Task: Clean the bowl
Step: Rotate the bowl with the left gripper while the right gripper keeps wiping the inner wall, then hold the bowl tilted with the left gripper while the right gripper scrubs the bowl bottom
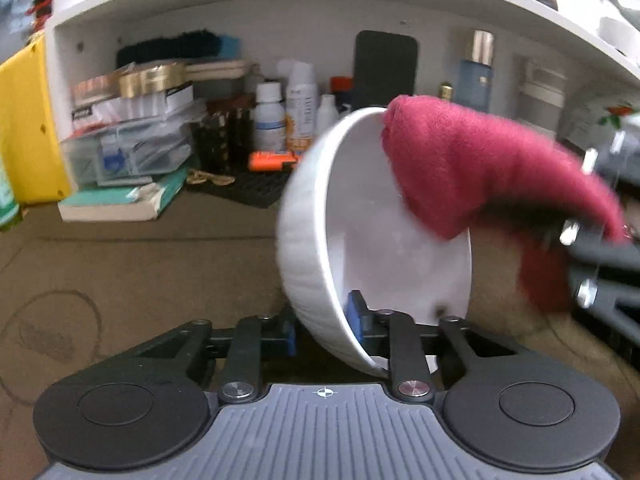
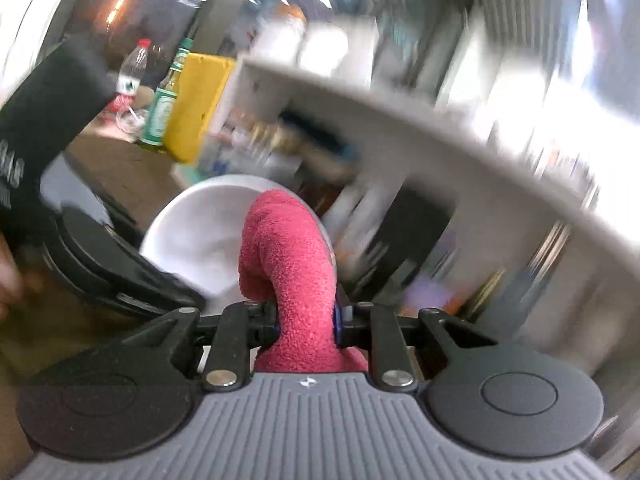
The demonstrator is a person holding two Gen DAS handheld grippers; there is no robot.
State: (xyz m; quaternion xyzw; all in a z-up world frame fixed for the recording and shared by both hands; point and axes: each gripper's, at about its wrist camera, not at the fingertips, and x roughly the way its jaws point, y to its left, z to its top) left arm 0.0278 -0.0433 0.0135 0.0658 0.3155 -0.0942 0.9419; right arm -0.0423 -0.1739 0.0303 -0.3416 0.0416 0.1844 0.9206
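While the left tool (image 1: 326, 330) pinches the tilted bowl (image 1: 372, 240) by its rim, the right tool (image 2: 306, 326), clamping the cloth (image 2: 288, 256), could lever it loose by pushing hard.

A cluttered home storage corner is showing ahead of the left gripper: a white wooden shelf (image 1: 280, 20) is sheltering plastic toiletry bottles (image 1: 298, 108), clear boxes (image 1: 128, 152) and stacked books (image 1: 120, 204).

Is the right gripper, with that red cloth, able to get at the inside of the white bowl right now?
Probably yes. The left gripper holds the white bowl tilted by its rim, opening toward the right gripper, and the red cloth already reaches over the rim with nothing between.
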